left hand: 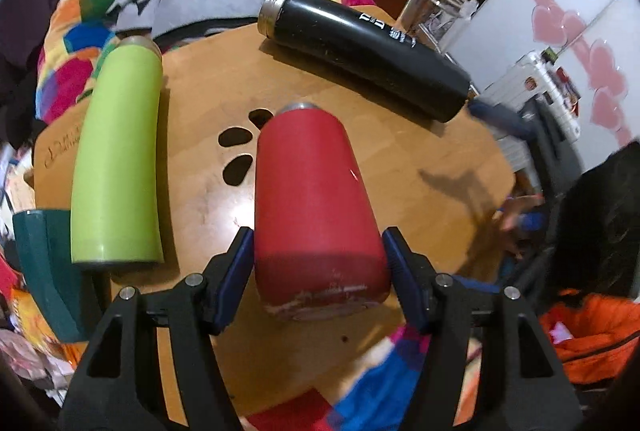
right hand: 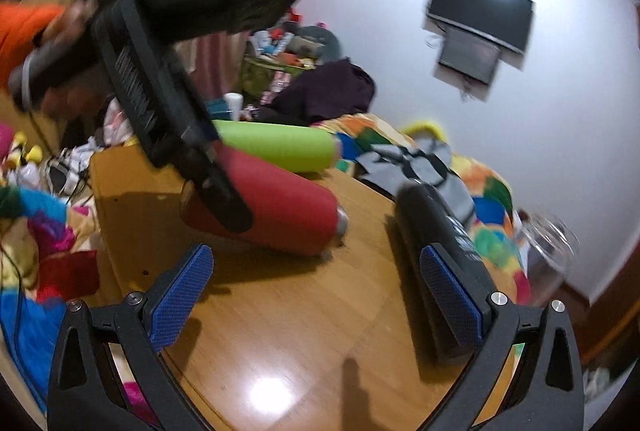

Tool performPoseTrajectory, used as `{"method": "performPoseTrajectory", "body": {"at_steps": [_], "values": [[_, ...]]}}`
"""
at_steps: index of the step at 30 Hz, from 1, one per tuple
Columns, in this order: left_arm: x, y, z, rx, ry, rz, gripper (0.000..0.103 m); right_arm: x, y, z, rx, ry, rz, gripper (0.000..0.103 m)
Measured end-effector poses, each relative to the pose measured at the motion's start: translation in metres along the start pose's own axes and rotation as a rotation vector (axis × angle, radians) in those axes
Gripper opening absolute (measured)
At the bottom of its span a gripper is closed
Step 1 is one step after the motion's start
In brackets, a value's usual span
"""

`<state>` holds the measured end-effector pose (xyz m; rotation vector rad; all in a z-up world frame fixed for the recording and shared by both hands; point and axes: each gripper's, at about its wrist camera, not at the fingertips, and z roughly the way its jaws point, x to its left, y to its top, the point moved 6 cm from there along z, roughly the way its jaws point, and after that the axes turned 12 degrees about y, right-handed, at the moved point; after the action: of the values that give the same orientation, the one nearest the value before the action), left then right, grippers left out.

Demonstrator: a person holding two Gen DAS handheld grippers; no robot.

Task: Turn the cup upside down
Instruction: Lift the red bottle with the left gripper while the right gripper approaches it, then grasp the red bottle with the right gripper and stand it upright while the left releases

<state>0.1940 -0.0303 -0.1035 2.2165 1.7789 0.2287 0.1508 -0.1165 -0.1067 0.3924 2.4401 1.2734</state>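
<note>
Red and matte, the cup (left hand: pixel 316 199) lies on its side on the wooden table (left hand: pixel 400 167), and your left gripper (left hand: pixel 320 255) has its blue pads (left hand: pixel 240 263) pressed against both flanks of the cup near its scuffed base. The cup's narrow metal end points away from you. In the right wrist view the same red cup (right hand: pixel 280 215) sits tilted, with the black frame of your left gripper (right hand: pixel 224 191) across it.

Your right gripper (right hand: pixel 316 295) hangs above the table (right hand: pixel 300 331) with its jaws spread wide and nothing between them; one blue pad (right hand: pixel 452 295) is close beside a black bottle (right hand: pixel 436 231) lying on its side, though contact cannot be confirmed.

A lime green bottle (left hand: pixel 116 159) lies to the left of the red cup, apart from it. The black bottle (left hand: pixel 360 51) lies across the far side of the table. A clear glass jar (left hand: pixel 436 7) stands behind it. A colourful blanket (left hand: pixel 100 15) is heaped beyond the table.
</note>
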Motion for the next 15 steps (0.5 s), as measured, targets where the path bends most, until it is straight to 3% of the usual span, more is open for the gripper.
{"method": "performPoseTrajectory", "body": {"at_steps": [6,13,15], "values": [[-0.006,-0.004,-0.002,0.081,-0.006,-0.018,0.064,0.024,0.011,0.017,0.022,-0.075,-0.146,0.103],[-0.011,-0.002,-0.008,0.117,-0.038,-0.029,0.064,0.046,0.021,0.038,0.031,-0.101,-0.299,0.102],[-0.013,-0.004,-0.007,0.130,-0.040,-0.027,0.064,0.051,0.022,0.042,0.044,-0.093,-0.315,0.097]]}}
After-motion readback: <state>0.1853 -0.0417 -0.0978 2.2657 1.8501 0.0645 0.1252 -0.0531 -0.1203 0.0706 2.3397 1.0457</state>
